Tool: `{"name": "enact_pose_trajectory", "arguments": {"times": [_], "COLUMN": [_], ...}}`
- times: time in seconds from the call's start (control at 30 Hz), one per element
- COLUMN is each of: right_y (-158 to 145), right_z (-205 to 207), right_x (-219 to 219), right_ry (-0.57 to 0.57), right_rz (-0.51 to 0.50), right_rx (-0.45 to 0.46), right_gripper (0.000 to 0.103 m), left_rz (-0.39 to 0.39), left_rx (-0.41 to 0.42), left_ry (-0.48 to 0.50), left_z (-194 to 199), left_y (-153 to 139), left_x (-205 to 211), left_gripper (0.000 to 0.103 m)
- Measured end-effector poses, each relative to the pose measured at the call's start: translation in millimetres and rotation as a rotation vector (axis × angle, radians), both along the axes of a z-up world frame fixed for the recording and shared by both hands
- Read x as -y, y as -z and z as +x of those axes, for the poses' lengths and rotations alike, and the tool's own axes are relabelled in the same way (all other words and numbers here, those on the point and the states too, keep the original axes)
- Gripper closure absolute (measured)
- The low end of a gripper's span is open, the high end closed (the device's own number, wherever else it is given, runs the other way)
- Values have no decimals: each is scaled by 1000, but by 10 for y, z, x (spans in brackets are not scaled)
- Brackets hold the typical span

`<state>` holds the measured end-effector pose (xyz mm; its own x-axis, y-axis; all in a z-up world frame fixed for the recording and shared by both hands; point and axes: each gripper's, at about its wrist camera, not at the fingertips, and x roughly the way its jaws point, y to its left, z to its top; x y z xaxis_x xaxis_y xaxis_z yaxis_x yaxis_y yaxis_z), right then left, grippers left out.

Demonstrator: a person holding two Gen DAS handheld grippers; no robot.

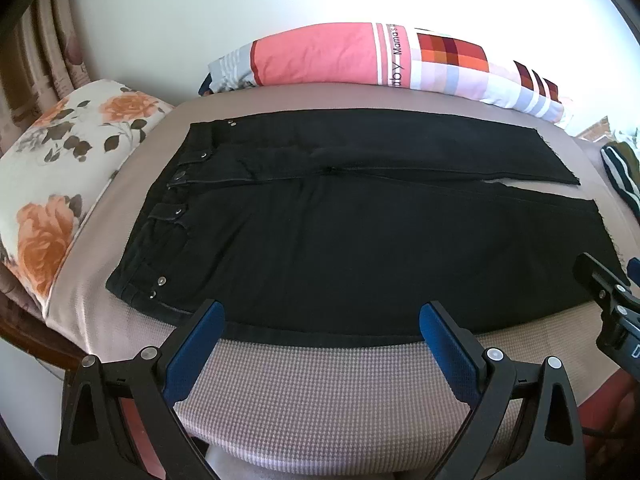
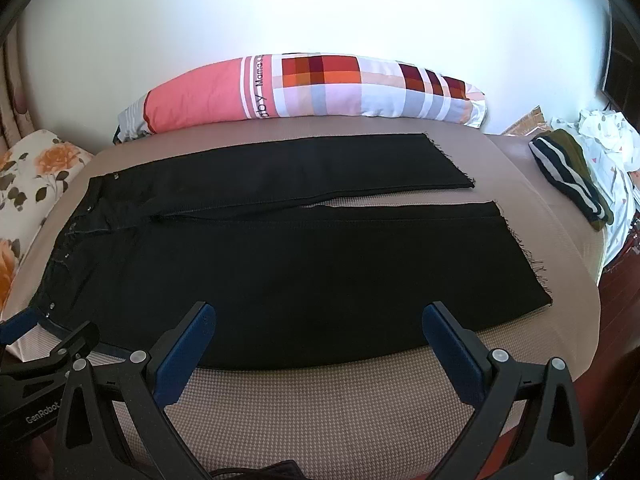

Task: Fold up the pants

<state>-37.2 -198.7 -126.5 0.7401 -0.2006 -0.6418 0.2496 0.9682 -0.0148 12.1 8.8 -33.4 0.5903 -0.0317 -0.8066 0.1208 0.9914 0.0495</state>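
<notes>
Black pants [image 1: 360, 240] lie flat across the bed [image 1: 328, 392], waistband toward the floral pillow [image 1: 60, 168], both legs stretched out side by side with a thin gap between the frayed hems. The left hand-held gripper [image 1: 322, 312] hovers at the near edge by the waist, jaws spread wide, holding nothing. The right hand-held gripper [image 2: 320, 314] hovers further along the near leg, likewise spread. A patchwork bolster [image 2: 312, 88] lies along the wall.

pillow [image 1: 394, 58]: "Mama's" upright on a white stripe, partly cut off; below it "...aby" | left gripper [image 2: 30, 412]: "GenRobot" in white on its black body, end hidden
</notes>
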Motion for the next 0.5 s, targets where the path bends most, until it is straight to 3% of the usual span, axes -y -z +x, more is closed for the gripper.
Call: {"name": "enact_pose_trajectory", "arguments": {"times": [0.27,0.5], "right_y": [-8,-74], "right_z": [63,221], "right_x": [-9,112], "right_ry": [-14,-81], "right_rz": [11,119], "right_rx": [-9,9], "right_gripper": [0,0], "left_rz": [-6,-118], "left_rx": [-10,-49], "left_ry": [1,7], "left_z": [93,447], "left_y": [-4,-63], "left_x": [-34,-279], "left_gripper": [5,5]}}
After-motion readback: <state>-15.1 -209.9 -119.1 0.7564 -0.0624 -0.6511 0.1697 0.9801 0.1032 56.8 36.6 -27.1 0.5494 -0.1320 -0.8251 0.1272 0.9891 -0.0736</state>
